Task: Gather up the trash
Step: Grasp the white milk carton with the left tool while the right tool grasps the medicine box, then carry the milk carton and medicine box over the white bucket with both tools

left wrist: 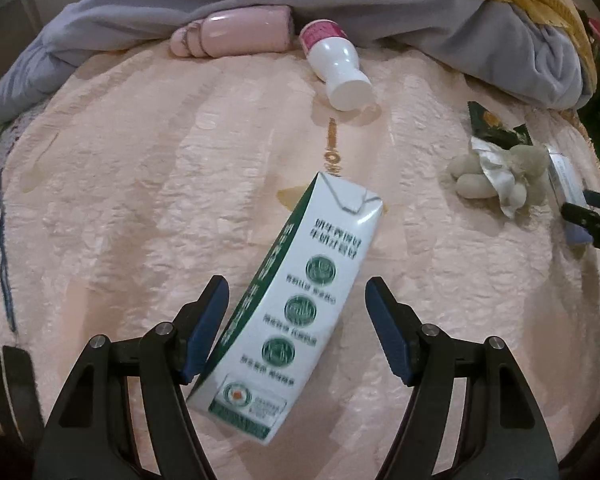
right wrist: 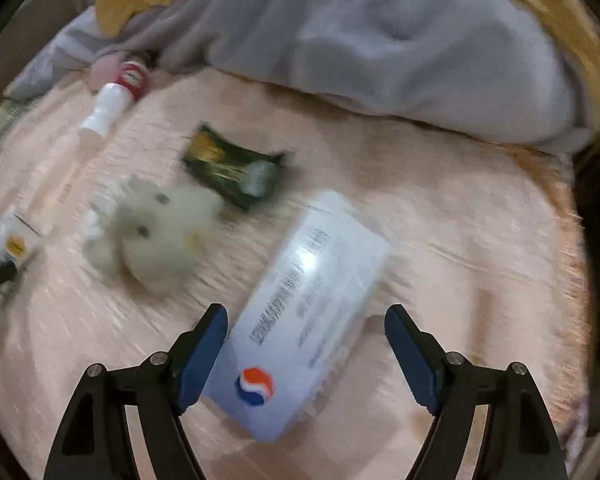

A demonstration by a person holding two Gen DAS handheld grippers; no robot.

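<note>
Two open grippers hang over a pink bedspread (left wrist: 140, 168) whose far edge is buried under a grey blanket (left wrist: 380, 12). I read both as lined up for a pick. My left gripper (left wrist: 296, 320) has its fingers spread apart around the lower half of a green-and-white milk carton (left wrist: 300, 292), which lies flat near the middle; the left pad looks to be just touching its edge. My right gripper (right wrist: 304, 344) is likewise apart, straddling a pale plastic-wrapped pack (right wrist: 304, 316) near the right edge. Smaller trash waits between: a white bottle (left wrist: 336, 68) on its side by the blanket, a heap of pale shells and torn foil (left wrist: 496, 176), and a dark green wrapper (right wrist: 232, 168). Only the left view shows a pink case (left wrist: 236, 32) under the blanket; the right view is motion-blurred.
</note>
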